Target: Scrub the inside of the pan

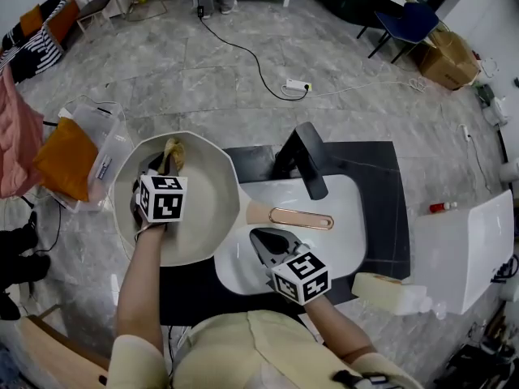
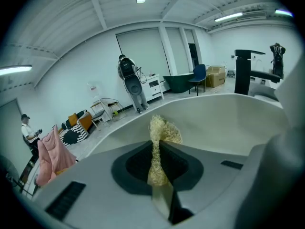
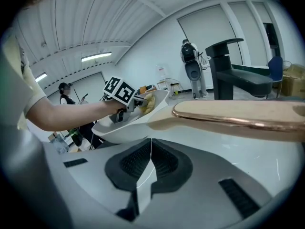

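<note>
counter [image 1: 381, 177]: black top, white sink basin [image 1: 349, 205] sunk in the middle, black faucet [image 1: 308, 160] at the back | pan [image 1: 203, 209] parked on the basin's left edge, handle [image 1: 296, 217] poking out over it | floor [image 1: 203, 79]: grey tile with a power strip [image 1: 296, 86], cardboard box [image 1: 448, 57], clear plastic bin [image 1: 105, 132]

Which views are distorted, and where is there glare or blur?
Both gripper views are fisheye, with dark corners; the head view bends less. In the right gripper view light glints along the pan handle. In the left gripper view the scrubber looks sharp.
</note>
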Demonstrator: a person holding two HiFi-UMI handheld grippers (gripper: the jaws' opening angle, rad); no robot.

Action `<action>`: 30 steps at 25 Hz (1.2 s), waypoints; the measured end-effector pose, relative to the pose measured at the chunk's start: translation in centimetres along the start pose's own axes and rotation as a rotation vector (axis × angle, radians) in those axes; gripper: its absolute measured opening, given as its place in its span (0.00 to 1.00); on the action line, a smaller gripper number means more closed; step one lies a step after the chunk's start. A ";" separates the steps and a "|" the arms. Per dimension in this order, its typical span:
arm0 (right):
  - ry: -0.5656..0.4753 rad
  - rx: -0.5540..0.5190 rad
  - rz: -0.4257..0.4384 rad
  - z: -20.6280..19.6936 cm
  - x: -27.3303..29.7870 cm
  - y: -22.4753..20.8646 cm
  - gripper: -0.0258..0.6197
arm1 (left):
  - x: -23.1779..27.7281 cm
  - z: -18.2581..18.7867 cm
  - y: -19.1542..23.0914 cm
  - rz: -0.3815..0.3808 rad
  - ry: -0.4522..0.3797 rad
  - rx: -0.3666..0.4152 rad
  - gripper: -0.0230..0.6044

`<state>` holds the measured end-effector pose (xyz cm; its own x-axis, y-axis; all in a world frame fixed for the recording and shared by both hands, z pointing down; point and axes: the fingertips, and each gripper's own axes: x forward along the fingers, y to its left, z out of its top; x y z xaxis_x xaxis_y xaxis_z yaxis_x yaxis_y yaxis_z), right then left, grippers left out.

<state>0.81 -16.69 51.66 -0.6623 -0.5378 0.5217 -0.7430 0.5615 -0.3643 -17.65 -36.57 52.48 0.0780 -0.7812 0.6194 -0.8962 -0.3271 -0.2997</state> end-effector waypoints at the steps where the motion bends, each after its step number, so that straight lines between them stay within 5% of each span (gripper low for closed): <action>1: 0.000 0.003 -0.001 0.0 0.0 -0.1 0.07 | 0.2 0.2 -0.5 -0.016 -0.003 0.007 0.10; 15: -0.003 -0.004 -0.002 0.0 0.0 -0.1 0.07 | -1.1 2.3 -8.4 -0.316 -0.059 0.153 0.10; 21: -0.008 -0.006 -0.006 -0.3 -0.6 0.3 0.07 | -3.3 2.1 -12.2 -0.429 -0.045 0.268 0.10; 30: -0.009 -0.043 0.009 -0.2 -1.1 1.7 0.07 | -6.5 0.4 -14.8 -0.593 0.014 0.330 0.10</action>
<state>0.34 -15.01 50.62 -0.6696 -0.5386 0.5115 -0.7325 0.5925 -0.3351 -4.72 -26.82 52.59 0.5076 -0.4136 0.7558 -0.5229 -0.8451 -0.1113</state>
